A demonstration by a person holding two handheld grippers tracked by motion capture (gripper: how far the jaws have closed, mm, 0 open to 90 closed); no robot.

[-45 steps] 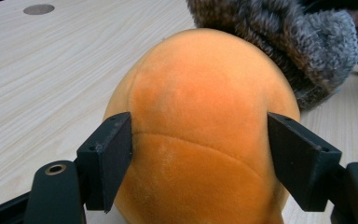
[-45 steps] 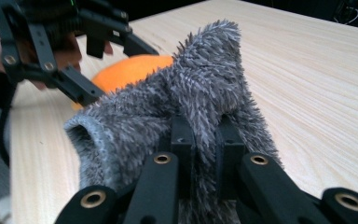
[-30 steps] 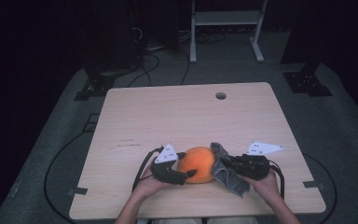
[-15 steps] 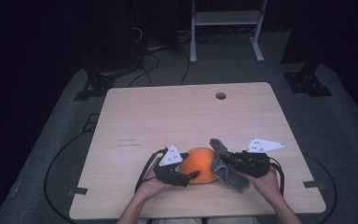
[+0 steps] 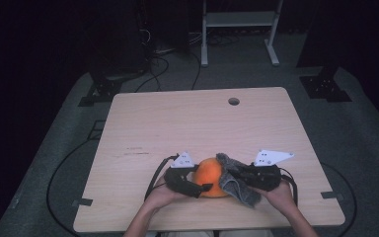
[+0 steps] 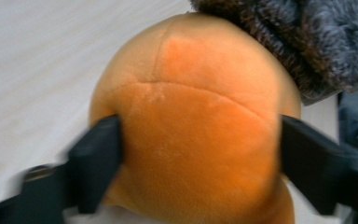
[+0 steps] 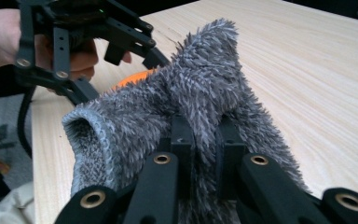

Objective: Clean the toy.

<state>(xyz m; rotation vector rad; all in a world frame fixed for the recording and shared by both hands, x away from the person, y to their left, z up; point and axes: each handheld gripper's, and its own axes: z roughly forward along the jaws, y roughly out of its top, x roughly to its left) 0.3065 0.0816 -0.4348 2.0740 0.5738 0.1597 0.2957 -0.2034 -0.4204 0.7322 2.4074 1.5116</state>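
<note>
We have the round orange plush ball [image 5: 210, 177] near the front edge of the pale wooden counter [image 5: 197, 123], held between both tools. Our left gripper [image 5: 197, 187] has its jaws clamped on the ball's two flanks; the left gripper view shows the black pads pressing into the soft fabric on either side, with the seam lines [image 6: 186, 88] between them. Our right gripper [image 5: 237, 175] has its jaws pinched together on a fold of the fuzzy grey knitted cloth [image 7: 200, 93], which drapes against the ball's right side and hangs down toward the counter.

We judge that the step in hand is working the grey cloth over or across the orange ball, wiping or covering it. To do it well, we should keep the left jaws steady and squeezed just enough that the plush cannot roll, without crushing it so far that it squirts out. The right hand's grip sits on a thick bunch of pile, so we should pull slowly along the ball's curve and keep the cloth in contact with it. The open cuff-like edge [image 7: 86, 126] at the left of the right gripper view looks like the part to lead with if the cloth is meant to go around the ball. We should keep the two tools from knocking together, since they are very near.
</note>
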